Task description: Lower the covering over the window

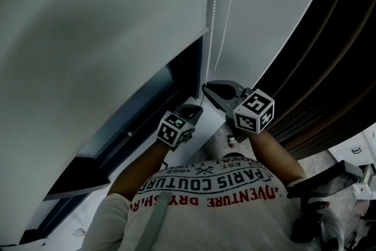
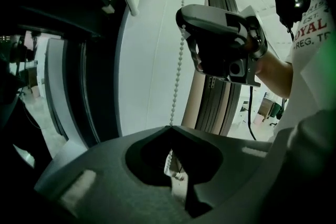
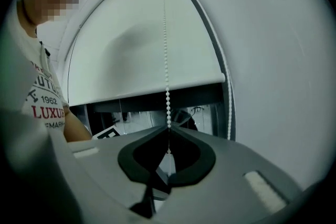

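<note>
A white roller blind (image 1: 88,32) covers the upper part of the dark window (image 1: 141,109); its bottom bar (image 3: 147,89) hangs partway down. A white bead chain (image 1: 212,9) drops along the blind's right edge. My right gripper (image 1: 205,87) is shut on one strand of the chain (image 3: 167,60), which enters its closed tips (image 3: 168,129). Just below it, my left gripper (image 1: 198,107) is shut on the chain (image 2: 178,71) too, beads showing behind its closed tips (image 2: 169,127). The right gripper (image 2: 220,44) shows above in the left gripper view.
A white wall pier (image 1: 276,9) stands right of the chain, with dark vertical slats (image 1: 335,62) beyond it. A second chain strand (image 3: 229,107) runs along the window frame. The person's torso in a printed shirt (image 1: 211,185) fills the bottom of the head view.
</note>
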`<state>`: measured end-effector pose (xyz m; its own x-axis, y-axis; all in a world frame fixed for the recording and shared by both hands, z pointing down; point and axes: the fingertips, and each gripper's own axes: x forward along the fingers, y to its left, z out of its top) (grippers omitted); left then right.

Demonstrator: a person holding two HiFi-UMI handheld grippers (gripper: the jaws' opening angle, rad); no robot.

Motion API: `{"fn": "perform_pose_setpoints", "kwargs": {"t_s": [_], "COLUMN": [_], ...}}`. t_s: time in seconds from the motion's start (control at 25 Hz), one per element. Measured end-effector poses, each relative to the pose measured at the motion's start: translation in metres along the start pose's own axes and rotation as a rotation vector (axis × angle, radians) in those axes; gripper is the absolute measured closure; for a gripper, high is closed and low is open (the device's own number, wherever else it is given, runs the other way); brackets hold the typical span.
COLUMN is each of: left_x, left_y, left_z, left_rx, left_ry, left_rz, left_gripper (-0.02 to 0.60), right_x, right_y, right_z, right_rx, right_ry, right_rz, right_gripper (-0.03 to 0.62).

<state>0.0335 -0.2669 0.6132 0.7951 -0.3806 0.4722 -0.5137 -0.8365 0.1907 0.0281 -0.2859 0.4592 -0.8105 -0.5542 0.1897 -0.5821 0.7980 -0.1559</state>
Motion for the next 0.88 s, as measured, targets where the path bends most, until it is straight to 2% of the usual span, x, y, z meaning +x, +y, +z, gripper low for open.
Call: {"fn": "perform_pose_setpoints", "kwargs": {"t_s": [0.2, 0.44, 0.68, 0.76, 0.88], "left_x": [0.009, 0.024, 0.022, 0.016, 0.004], "left_y": [0.0, -0.006, 0.006, 0.01, 0.016], "left_z": [-0.025, -0.059, -0.057, -0.052, -0.035], "left_rx": [-0.071, -0.163, -0.187, -0.193, -0.217], "left_ry": [0.038, 0.114, 0.073, 0.045, -0.022], "left_rz": [-0.015, -0.026, 0.014, 0.035, 0.073], "left_gripper": [0.574, 0.574, 0.569, 0.512, 0.477], "right_x": [0.006, 0.004, -0.001, -0.002, -0.007], "right_y": [-0.004, -0.012, -0.025, -0.027, -0.029], "right_z": [-0.03, -0.07, -0.075, -0.075, -0.073], "right_rx": [0.034, 0.067, 0.084, 0.084, 0.045], "right_ry": [0.028, 0.108, 0.1, 0.1, 0.105], "right_rz": [-0.006, -0.032, -0.065, -0.071, -0.084], "right_gripper": [0.588, 0.588, 0.588, 0.587, 0.585]}}
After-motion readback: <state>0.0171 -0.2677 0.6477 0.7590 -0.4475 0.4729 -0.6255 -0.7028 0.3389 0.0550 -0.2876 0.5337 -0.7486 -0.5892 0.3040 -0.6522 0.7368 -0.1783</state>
